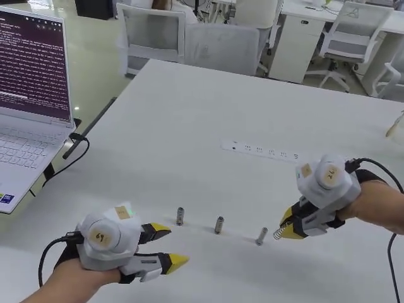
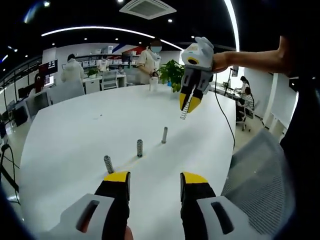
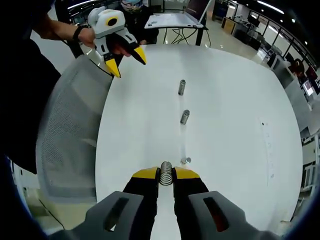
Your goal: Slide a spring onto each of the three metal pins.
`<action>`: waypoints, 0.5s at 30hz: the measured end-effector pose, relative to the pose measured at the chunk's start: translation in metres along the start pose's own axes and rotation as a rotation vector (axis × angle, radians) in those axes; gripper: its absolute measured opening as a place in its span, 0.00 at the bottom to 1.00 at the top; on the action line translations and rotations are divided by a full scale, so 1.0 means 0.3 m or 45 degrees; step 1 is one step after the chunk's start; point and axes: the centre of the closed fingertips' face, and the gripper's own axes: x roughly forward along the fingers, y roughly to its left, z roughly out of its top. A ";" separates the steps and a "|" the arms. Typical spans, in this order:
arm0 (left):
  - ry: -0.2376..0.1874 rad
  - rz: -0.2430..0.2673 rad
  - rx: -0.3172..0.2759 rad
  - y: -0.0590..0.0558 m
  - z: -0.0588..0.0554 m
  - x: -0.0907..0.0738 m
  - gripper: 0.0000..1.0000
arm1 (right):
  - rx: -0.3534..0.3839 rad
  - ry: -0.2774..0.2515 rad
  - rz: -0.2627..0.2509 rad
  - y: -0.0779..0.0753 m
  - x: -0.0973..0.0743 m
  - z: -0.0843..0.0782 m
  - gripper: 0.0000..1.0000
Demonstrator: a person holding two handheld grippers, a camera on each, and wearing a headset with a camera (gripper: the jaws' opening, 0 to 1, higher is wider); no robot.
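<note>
Three short metal pins stand in a row on the white table (image 1: 189,126). Springs sit on the left pin (image 1: 180,216) and the middle pin (image 1: 219,225). The right pin (image 1: 261,236) is bare. My right gripper (image 1: 289,230) is shut on a small spring (image 1: 278,234), held just right of the bare pin. In the right gripper view the spring (image 3: 166,173) sits between the yellow tips, with the bare pin (image 3: 185,160) just beyond. My left gripper (image 1: 169,243) stands open and holds nothing, near the left pin. In the left gripper view the bare pin (image 2: 164,135) stands below the spring (image 2: 184,114).
An open laptop (image 1: 25,95) sits at the table's left edge, with a black cable (image 1: 76,148) beside it. A white power strip (image 1: 262,150) lies behind the pins. Office chairs (image 1: 221,47) stand at the far edge.
</note>
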 end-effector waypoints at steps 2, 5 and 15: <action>-0.005 0.011 -0.014 0.008 -0.005 -0.010 0.35 | 0.007 0.002 0.002 -0.005 0.005 -0.005 0.08; 0.001 0.025 -0.025 0.016 -0.018 -0.022 0.37 | 0.029 0.002 0.015 -0.013 0.021 -0.015 0.08; 0.020 0.059 -0.055 0.031 -0.053 -0.067 0.43 | 0.046 0.020 0.023 -0.042 0.063 -0.023 0.08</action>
